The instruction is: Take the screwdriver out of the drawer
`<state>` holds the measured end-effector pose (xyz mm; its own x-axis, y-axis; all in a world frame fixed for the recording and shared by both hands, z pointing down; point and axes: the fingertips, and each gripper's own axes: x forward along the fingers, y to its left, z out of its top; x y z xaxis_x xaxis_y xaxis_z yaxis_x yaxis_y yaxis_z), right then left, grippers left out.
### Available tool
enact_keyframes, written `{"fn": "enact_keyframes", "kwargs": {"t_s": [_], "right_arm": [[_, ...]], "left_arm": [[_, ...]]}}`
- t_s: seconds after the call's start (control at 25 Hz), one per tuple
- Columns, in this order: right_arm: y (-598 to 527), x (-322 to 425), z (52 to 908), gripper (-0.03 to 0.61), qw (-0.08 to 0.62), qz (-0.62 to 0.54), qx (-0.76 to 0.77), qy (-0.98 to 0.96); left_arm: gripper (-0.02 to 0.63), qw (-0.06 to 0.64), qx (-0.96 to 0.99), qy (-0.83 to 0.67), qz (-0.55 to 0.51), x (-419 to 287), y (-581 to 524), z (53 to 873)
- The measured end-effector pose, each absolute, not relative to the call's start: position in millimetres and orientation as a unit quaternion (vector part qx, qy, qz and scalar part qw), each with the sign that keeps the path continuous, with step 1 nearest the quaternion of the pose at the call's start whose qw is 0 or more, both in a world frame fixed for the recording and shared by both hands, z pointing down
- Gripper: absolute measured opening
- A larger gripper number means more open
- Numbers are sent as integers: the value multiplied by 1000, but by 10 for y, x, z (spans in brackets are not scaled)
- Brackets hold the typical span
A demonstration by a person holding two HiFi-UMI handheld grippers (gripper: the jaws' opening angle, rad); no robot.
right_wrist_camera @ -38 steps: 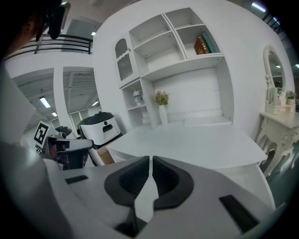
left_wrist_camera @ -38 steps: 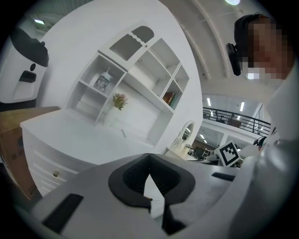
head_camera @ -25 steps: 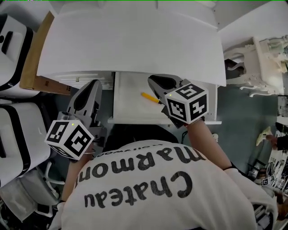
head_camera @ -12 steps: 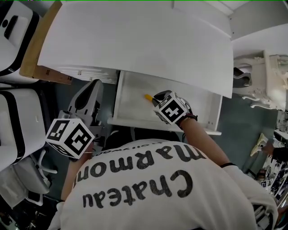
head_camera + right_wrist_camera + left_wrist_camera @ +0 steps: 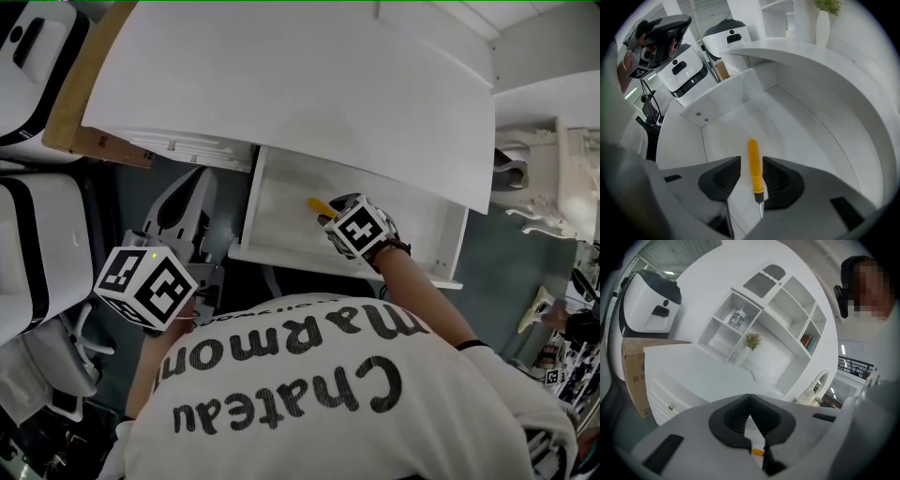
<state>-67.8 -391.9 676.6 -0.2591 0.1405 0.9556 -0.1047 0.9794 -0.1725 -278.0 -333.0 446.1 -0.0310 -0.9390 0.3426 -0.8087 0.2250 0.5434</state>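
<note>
The yellow-handled screwdriver [image 5: 318,204] [image 5: 754,168] lies on the floor of the open white drawer [image 5: 272,253]. My right gripper [image 5: 331,215] [image 5: 751,162] points steeply down into the drawer. Its jaws have just been opening and stand open, with the screwdriver's handle between the pads, nearer the right one. The marker cube hides the jaws in the head view. My left gripper [image 5: 187,180] [image 5: 750,397] hangs outside the drawer to its left, shut and holding nothing.
A white desk top [image 5: 281,84] overhangs the back of the drawer. A brown panel [image 5: 80,103] and white machines [image 5: 37,56] stand to the left. Ornate white furniture [image 5: 548,178] stands at the right. Shelves [image 5: 778,315] rise behind the desk.
The right gripper has sunk from above the drawer's front edge down into the drawer, over the screwdriver. The left gripper has dropped slightly.
</note>
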Motion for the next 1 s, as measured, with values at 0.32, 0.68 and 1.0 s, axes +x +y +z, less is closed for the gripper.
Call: {"fn": "enact_keyframes", "kwargs": {"t_s": [0.32,0.68,1.0], "right_arm": [[-3981,-640,6897,153,616,108,2,-780],[-3983,-680,6958,112,609,118,11,-784],[-4002,-657,6998,98,610,124,21,-782]], "left_arm": [[20,330,612,-712,-94,-2773,-3340,4481],[21,329,606,-719,-89,-2795,-3278,4469],[20,330,603,-721,-86,-2782,-3237,4470]]}}
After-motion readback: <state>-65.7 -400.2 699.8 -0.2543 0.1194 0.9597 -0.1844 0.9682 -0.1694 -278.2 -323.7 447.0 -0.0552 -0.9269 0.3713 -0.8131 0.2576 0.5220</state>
